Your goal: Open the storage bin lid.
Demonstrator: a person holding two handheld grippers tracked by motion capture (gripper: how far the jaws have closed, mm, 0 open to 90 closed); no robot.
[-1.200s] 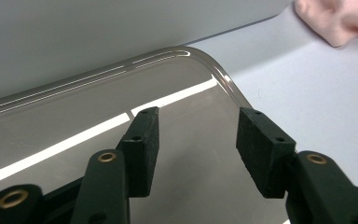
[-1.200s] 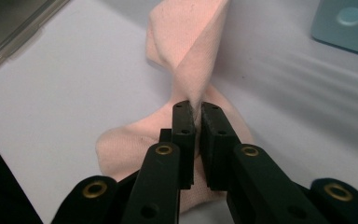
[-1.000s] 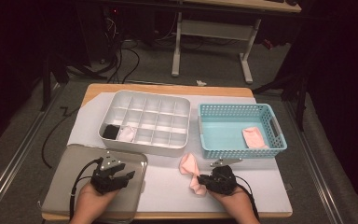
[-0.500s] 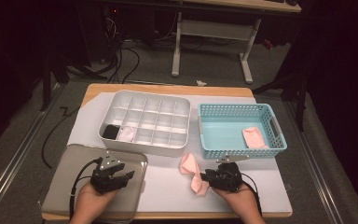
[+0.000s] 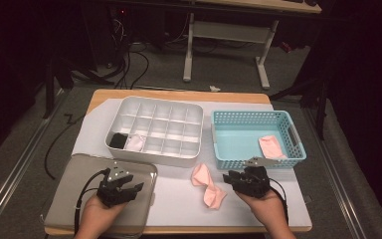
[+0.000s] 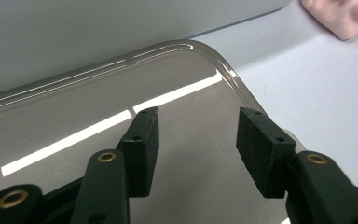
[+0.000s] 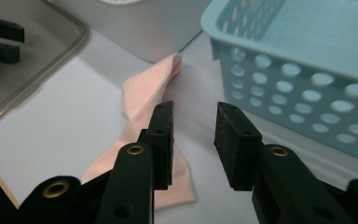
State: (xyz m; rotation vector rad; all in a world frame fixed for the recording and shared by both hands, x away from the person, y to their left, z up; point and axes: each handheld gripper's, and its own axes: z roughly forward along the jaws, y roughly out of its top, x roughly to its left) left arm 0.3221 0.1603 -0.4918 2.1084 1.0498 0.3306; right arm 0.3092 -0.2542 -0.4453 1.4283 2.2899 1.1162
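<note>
A pink cloth (image 5: pixel 208 185) (image 7: pixel 144 98) lies crumpled on the white mat, between the clear lid and the teal basket. My right gripper (image 5: pixel 234 178) (image 7: pixel 193 116) hovers just right of it. Its jaws have just been opening and stand apart, with nothing between the pads. The cloth runs under and to the left of its left fingertip (image 7: pixel 164 126). My left gripper (image 5: pixel 133 186) (image 6: pixel 198 121) is open over the clear lid (image 5: pixel 79 184) (image 6: pixel 74 140), holding nothing. A second pink cloth (image 5: pixel 272 147) lies inside the teal basket (image 5: pixel 219 144) (image 7: pixel 307 84).
A white compartment box (image 5: pixel 154 103) stands at the back left, with a black item (image 5: pixel 117 141) and a white item (image 5: pixel 136 143) in its front-left cells. The mat ends close to the table's front edge. Desk legs and cables lie beyond the table.
My right gripper has opened its jaws and lifted a little away from the pink cloth, which stays on the mat. The left gripper has kept still.
</note>
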